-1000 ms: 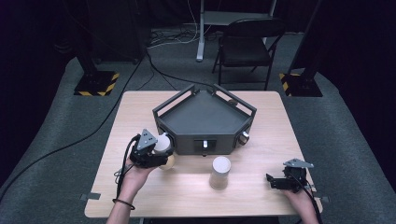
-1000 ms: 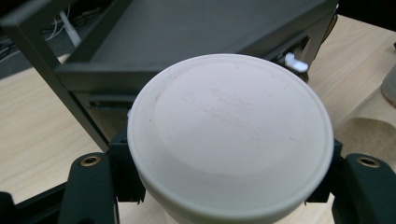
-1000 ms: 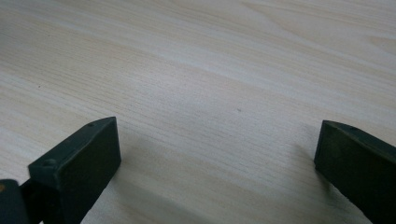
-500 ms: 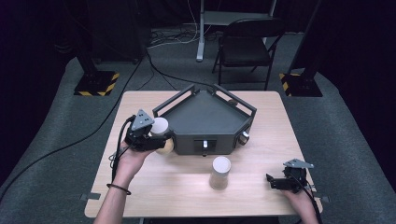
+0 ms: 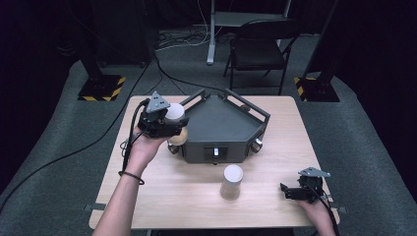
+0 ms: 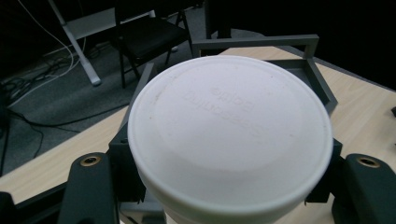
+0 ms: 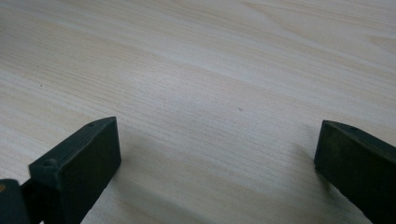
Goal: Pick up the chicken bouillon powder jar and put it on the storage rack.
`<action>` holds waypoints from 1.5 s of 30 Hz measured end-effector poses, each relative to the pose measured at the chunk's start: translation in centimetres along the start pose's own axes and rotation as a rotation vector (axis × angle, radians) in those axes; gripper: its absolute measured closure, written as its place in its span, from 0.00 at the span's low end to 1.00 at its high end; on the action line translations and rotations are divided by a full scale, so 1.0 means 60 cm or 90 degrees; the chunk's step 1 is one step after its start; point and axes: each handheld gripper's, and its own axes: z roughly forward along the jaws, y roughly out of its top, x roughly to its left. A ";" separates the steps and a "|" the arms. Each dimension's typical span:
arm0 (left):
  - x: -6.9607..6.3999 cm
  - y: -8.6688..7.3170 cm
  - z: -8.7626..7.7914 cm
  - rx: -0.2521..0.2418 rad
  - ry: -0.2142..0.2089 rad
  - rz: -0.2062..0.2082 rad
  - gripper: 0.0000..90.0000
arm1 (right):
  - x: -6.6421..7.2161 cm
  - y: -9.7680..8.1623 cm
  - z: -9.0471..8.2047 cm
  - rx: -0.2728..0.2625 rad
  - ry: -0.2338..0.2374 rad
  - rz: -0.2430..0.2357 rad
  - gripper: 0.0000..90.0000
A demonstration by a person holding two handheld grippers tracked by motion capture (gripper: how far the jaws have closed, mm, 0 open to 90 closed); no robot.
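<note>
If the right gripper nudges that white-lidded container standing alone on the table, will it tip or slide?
The container looks tall for its narrow base, so a push near the lid would probably tip it. Once down, its round body would likely roll across the smooth wooden table. A low push may slide it instead.

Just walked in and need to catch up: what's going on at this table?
A person works with a hand-held gripper in each hand. The left hand-held gripper is shut on a white-lidded container and holds it in the air at the left edge of the dark grey angular tray. A second white-lidded container stands on the wooden table in front of the tray. The right hand-held gripper rests open at the table's near right corner.
</note>
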 end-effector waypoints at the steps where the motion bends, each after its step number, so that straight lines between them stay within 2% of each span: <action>1: -0.001 0.003 0.005 -0.001 0.002 0.001 0.38 | 0.000 0.000 0.000 0.000 0.000 0.001 0.00; 15: 0.000 0.026 0.082 0.014 0.031 -0.025 0.38 | -0.001 0.000 0.000 0.000 0.001 -0.001 0.00; 21: -0.001 0.033 0.111 0.030 0.027 -0.037 0.38 | -0.001 0.000 0.001 -0.001 0.002 -0.001 0.00; 22: -0.004 0.036 0.122 0.043 0.027 -0.036 0.38 | -0.001 0.000 0.001 -0.001 0.002 -0.001 0.00; 24: -0.006 0.036 0.129 0.049 0.028 -0.039 0.38 | -0.001 0.000 0.001 -0.001 0.002 -0.001 0.00; 36: -0.008 0.036 0.146 0.061 0.026 -0.061 0.38 | -0.002 0.000 0.001 -0.001 0.003 -0.002 0.00; 39: -0.001 0.040 0.144 0.070 0.023 -0.071 0.37 | -0.002 0.000 0.001 -0.001 0.003 -0.002 0.00; 42: 0.000 0.036 0.139 0.063 0.027 -0.075 0.29 | -0.002 0.000 0.001 -0.001 0.003 -0.002 0.00; 45: 0.003 0.033 0.119 0.053 0.023 -0.072 0.22 | -0.002 0.000 0.001 -0.001 0.003 -0.003 0.00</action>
